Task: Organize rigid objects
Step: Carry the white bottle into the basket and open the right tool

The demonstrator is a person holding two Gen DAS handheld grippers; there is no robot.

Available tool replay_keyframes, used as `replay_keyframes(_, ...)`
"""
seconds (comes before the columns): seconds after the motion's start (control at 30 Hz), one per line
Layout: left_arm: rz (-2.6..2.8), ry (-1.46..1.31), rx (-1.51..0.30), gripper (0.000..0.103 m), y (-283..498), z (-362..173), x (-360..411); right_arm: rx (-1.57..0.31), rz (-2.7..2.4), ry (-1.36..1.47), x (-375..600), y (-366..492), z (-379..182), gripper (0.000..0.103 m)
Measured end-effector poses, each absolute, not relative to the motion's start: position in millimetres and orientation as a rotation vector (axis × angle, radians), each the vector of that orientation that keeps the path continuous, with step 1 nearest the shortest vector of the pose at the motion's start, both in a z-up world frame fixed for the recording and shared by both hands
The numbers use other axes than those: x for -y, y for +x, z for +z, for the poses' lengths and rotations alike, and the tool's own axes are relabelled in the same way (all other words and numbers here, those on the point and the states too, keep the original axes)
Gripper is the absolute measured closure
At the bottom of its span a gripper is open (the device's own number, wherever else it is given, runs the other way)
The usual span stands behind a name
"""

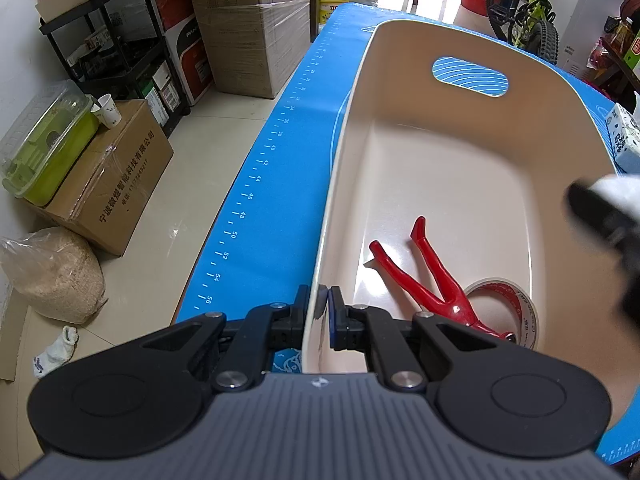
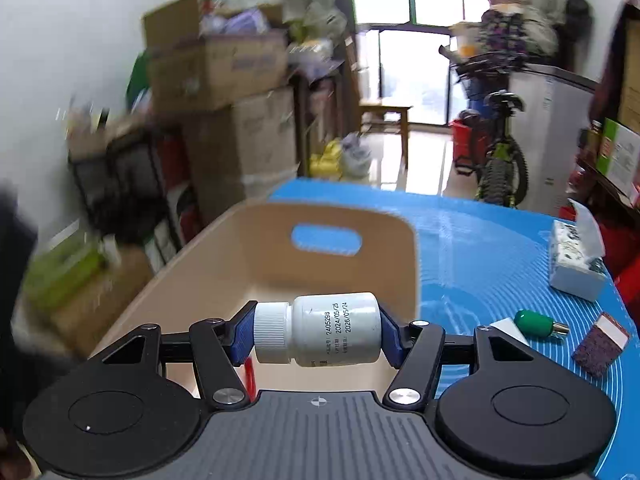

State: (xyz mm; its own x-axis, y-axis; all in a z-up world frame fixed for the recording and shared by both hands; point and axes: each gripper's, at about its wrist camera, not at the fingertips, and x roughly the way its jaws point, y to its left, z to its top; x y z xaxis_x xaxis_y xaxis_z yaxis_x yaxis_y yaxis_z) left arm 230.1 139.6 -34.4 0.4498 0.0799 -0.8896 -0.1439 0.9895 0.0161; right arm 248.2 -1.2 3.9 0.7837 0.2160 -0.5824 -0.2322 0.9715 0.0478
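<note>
My right claw (image 2: 318,334) holds the white bottle (image 2: 320,334) end to end, long axis crosswise, just short of the beige bin (image 2: 224,256) ahead and below; my left claw (image 1: 319,316) pinches the bin's near rim, steadying it on the table (image 2: 480,248)

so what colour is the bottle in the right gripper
White, with a ribbed white cap: bottle, clearest in the right wrist view.
</note>
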Motion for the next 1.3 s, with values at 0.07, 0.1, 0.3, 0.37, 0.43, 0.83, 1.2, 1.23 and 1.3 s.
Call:
replay_keyframes(0.07, 0.14, -0.062, -1.096, 0.092, 230.7, -34.2, -138.9, -0.66, 0.264, -0.071, -9.1, 248.2, -3.7, 0.039)
replay_keyframes(0.1, 0.14, -0.061, -1.096, 0.092, 230.8, -34.3, -139.1, -0.676, 0.273, -0.089, -12.7, 248.8, -6.2, 0.039)
replay_keyframes(0.3, 0.14, -0.06, -1.095, 0.092, 231.0, -34.5, -139.6, -0.782, 0.315, -0.163, -28.0, 248.3, -24.7, 0.038)
replay_keyframes(0.37, 0.141, -0.059, -1.095, 0.092, 230.8, -34.6, -139.0, -0.781, 0.305, -0.204, -32.6, 245.7, -29.3, 0.039)
replay_keyframes(0.43, 0.141, -0.059, -1.096, 0.092, 230.7, -35.0, -139.1, -0.782, 0.306, -0.228, -37.1, 243.7, -31.3, 0.039)
replay_keyframes(0.83, 0.14, -0.061, -1.095, 0.092, 230.6, -34.8, -138.4, -0.754, 0.28, -0.081, -8.0, 241.8, -10.5, 0.021)
replay_keyframes(1.2, 0.141, -0.062, -1.095, 0.092, 229.8, -33.6, -138.1, -0.654, 0.202, 0.049, 53.9, 240.2, 21.6, 0.019)
replay_keyframes(1.23, 0.141, -0.062, -1.095, 0.092, 230.0, -33.6, -138.3, -0.647, 0.189, 0.041, 58.7, 241.2, 22.4, 0.018)
replay_keyframes(1.3, 0.141, -0.062, -1.095, 0.092, 230.0, -33.7, -138.3, -0.635, 0.157, 0.034, 68.2, 242.9, 22.2, 0.018)
